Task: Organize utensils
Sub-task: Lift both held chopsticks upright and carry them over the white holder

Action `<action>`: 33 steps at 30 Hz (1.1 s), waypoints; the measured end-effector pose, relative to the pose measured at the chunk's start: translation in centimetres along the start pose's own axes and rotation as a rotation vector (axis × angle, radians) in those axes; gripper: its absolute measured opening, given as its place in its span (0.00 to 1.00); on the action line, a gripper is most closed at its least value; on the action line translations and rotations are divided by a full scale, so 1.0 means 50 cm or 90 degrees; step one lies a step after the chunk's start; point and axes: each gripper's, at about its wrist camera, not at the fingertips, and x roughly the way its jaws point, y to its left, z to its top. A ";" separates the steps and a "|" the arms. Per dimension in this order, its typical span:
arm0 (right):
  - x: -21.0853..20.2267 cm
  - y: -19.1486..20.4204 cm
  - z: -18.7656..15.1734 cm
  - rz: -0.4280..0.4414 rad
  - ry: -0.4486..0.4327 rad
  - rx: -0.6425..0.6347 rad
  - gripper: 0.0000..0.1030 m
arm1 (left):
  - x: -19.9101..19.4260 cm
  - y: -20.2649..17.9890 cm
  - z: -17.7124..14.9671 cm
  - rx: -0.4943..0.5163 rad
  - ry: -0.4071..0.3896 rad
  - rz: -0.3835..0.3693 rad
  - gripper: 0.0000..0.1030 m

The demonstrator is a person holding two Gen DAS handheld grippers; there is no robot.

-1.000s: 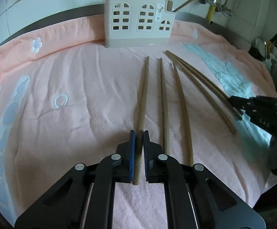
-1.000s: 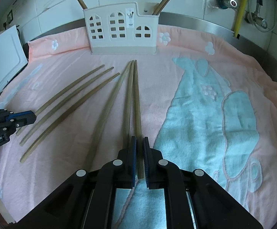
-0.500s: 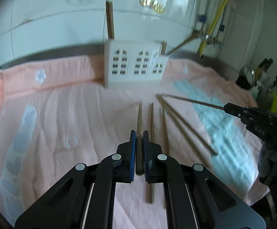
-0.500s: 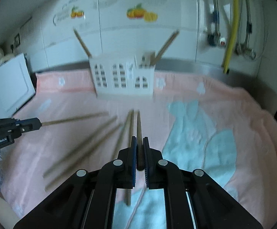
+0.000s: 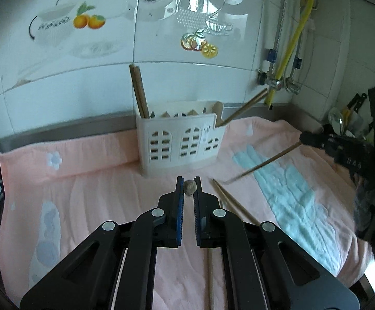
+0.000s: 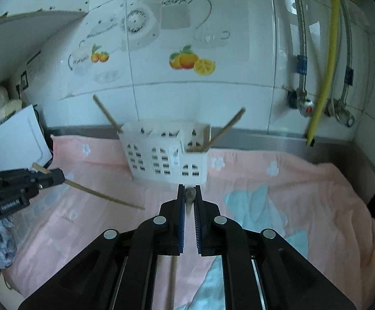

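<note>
Both grippers lifted chopsticks | white holder holds chopsticks

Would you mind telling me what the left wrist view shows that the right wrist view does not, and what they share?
Only the left wrist view shows the left gripper head-on, clamping its chopstick, plus loose chopsticks on the towel. Only the right wrist view shows the white board at left. Both show the white holder and each gripper with one chopstick.
</note>
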 end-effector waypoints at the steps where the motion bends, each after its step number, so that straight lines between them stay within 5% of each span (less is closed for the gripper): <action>1: 0.000 -0.003 0.011 0.004 0.001 0.000 0.06 | 0.002 0.000 0.009 0.003 0.000 -0.002 0.06; 12: 0.001 -0.028 0.172 0.037 -0.016 0.004 0.06 | 0.000 -0.004 0.111 0.035 -0.016 -0.007 0.06; 20: -0.003 -0.037 0.271 0.040 -0.052 0.012 0.06 | -0.073 -0.002 0.174 0.054 -0.064 -0.004 0.06; 27: 0.001 -0.048 0.328 0.034 -0.088 0.034 0.06 | -0.125 -0.013 0.239 0.077 -0.127 0.026 0.06; 33: 0.024 -0.045 0.349 0.026 -0.108 0.044 0.06 | -0.085 -0.005 0.266 0.080 -0.111 0.059 0.06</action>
